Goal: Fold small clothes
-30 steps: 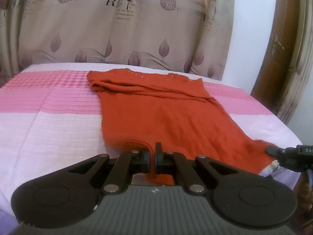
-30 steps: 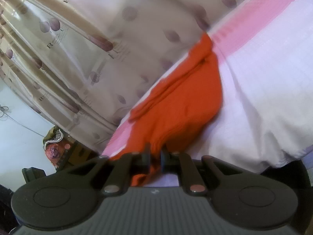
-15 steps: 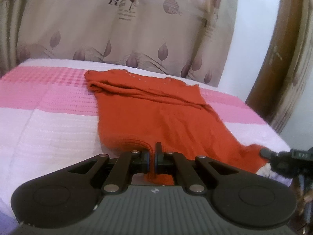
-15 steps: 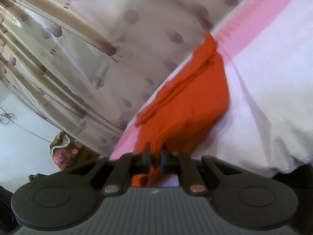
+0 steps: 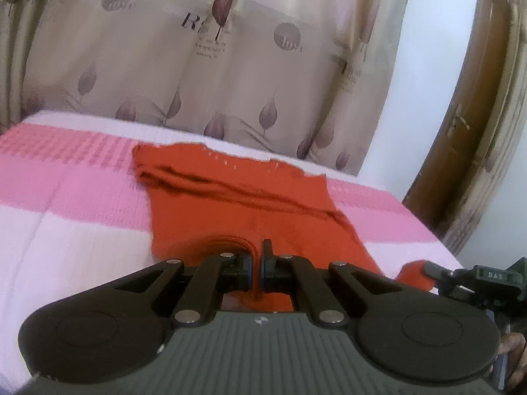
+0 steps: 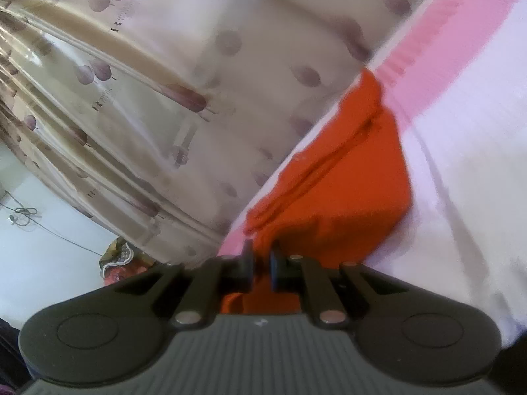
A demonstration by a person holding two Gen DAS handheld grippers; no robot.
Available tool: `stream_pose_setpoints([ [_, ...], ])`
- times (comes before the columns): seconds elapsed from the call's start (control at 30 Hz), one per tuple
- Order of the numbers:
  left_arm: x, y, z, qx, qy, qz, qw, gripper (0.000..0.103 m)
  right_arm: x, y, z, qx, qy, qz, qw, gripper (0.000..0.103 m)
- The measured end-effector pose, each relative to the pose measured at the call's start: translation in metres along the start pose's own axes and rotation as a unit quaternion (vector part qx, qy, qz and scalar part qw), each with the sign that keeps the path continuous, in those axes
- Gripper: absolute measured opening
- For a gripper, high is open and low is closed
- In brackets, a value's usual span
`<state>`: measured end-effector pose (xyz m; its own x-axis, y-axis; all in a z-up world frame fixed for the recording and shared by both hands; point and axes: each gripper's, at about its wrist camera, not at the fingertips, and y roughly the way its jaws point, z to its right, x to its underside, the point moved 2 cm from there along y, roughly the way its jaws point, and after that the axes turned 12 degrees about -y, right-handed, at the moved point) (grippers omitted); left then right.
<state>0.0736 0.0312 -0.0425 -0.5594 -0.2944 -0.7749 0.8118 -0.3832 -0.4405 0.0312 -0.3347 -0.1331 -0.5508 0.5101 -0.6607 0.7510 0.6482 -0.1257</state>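
Observation:
An orange knit top [image 5: 250,207] lies on the pink and white bedspread [image 5: 66,217], its far end folded over with the sleeves across it. My left gripper [image 5: 257,263] is shut on the near hem of the orange top and holds it lifted. My right gripper [image 6: 262,263] is shut on another near corner of the same top [image 6: 346,191], also raised. The right gripper also shows in the left wrist view [image 5: 474,279] at the right edge, holding a bit of orange cloth.
A beige curtain [image 5: 214,65] with leaf prints hangs behind the bed. A brown wooden door [image 5: 461,125] stands at the right. The bed's edge [image 6: 477,312] drops off near my right gripper. A colourful bundle [image 6: 122,260] lies on the floor.
Both grippers have risen and moved toward the far end, carrying the near hem over the top. The visible flat part of the top has become shorter.

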Motion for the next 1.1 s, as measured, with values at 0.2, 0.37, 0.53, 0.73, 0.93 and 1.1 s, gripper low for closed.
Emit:
stream_pose_setpoints([
  [0.2,-0.031,0.013,0.003,-0.002,-0.014,0.024,0.9996,0.004,-0.027,0.018,0.001,-0.01,-0.007,0.02,1.0,0.009],
  [0.37,-0.054,0.03,-0.001,-0.014,-0.03,0.035,0.9988,0.004,-0.05,0.039,0.006,-0.013,-0.007,0.033,0.999,0.009],
  [0.53,-0.075,0.048,-0.009,-0.024,-0.054,0.045,0.9972,0.004,-0.072,0.064,0.013,-0.019,-0.008,0.042,0.999,0.009],
  [0.73,-0.096,0.076,-0.016,-0.038,-0.081,0.052,0.9947,0.004,-0.099,0.095,0.018,-0.026,-0.015,0.053,0.998,0.009],
  [0.93,-0.109,0.104,-0.02,-0.051,-0.093,0.054,0.9928,0.004,-0.122,0.123,0.031,-0.013,-0.021,0.055,0.998,0.009],
  [1.1,-0.108,0.109,-0.023,-0.053,-0.108,0.05,0.9915,0.004,-0.131,0.138,0.052,0.0,-0.035,-0.013,0.999,0.012],
])
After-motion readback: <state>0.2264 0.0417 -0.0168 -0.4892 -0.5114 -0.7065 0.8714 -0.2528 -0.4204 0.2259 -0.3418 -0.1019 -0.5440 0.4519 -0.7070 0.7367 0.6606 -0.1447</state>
